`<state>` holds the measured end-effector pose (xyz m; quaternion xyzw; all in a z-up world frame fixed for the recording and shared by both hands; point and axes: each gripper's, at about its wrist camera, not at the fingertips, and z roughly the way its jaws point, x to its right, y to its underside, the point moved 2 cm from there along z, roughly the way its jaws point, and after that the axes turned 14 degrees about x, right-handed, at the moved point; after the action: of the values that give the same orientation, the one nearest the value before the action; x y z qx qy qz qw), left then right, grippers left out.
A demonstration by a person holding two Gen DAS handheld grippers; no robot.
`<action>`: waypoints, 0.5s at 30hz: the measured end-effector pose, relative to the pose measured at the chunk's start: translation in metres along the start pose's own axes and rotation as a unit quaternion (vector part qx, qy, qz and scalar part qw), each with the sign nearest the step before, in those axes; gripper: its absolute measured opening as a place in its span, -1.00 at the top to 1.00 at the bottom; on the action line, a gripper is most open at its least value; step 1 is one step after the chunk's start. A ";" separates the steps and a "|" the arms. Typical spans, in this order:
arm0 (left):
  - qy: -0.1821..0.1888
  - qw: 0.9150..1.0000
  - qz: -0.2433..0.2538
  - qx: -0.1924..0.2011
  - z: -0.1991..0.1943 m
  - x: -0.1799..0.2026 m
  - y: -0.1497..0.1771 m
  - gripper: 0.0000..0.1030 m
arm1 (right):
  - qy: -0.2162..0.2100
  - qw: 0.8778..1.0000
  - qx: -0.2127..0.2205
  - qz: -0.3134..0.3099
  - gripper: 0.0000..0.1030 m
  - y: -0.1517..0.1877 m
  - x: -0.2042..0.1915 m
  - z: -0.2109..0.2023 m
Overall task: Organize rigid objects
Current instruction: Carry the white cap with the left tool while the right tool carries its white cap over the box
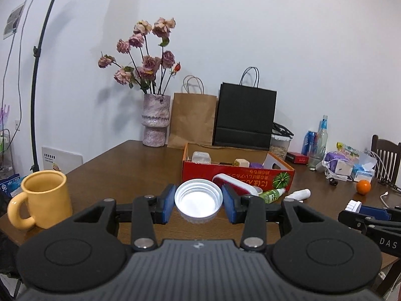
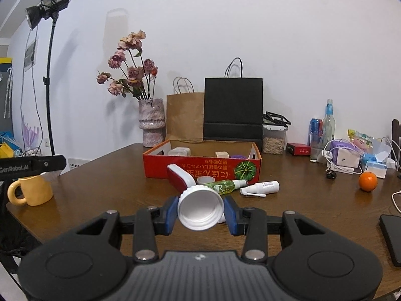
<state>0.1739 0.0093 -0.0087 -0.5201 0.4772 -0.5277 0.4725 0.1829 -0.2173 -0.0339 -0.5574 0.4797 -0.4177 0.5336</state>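
The brown table (image 2: 100, 190) fills the view under both tongs, wide and cluttered. Ahead of the right gripper (image 2: 200, 213), at the far edge against the wall, stand the black paper bag (image 2: 233, 110) and, to its left, the brown paper bag (image 2: 184, 120), with the vase of dried roses (image 2: 151, 123) further left again. Closer in, straight ahead of both tongs, sits the red cardboard box (image 2: 200, 168), open on top, with a few small containers inside; what they are is hard to tell from this low angle. Off to the left of the left gripper (image 1: 198, 202) stands the yellow mug (image 1: 45, 198), upright, handle facing the camera.

Between the box and the right gripper's tips lie the red and white case (image 2: 179, 178), the green spray bottle (image 2: 225, 185) on its side, and just right of it the white spray bottle (image 2: 263, 188), also lying flat. Well off to the right rests the orange (image 2: 367, 181).

Now the tongs themselves. The left gripper is clamped on a white cap (image 1: 198, 200), blue pads pressed to either side, its open side facing up and towards the camera. The right gripper is clamped on a white jar (image 2: 200, 208), tilted so its open mouth faces the camera, held above the tabletop just short of the bottles.
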 end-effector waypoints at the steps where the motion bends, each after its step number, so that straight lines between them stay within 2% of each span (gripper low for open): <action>1: 0.000 1.000 0.001 -0.002 0.006 0.000 0.001 0.22 | 0.000 1.000 -0.002 0.001 0.24 0.001 0.002 0.005; 7: 0.020 1.000 -0.010 -0.007 0.062 0.003 -0.008 0.22 | -0.019 1.000 -0.001 -0.004 0.24 -0.014 0.018 0.052; 12: 0.034 0.999 0.007 0.006 0.146 0.012 -0.038 0.22 | -0.054 0.999 -0.003 -0.004 0.24 -0.052 0.039 0.123; 15: 0.052 0.999 0.011 -0.012 0.211 0.016 -0.055 0.22 | -0.070 0.997 -0.017 -0.016 0.24 -0.076 0.053 0.185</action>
<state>0.3842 -0.0038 0.0483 -0.4928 0.5127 -0.5431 0.4465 0.3805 -0.2356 0.0246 -0.6017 0.4394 -0.3777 0.5498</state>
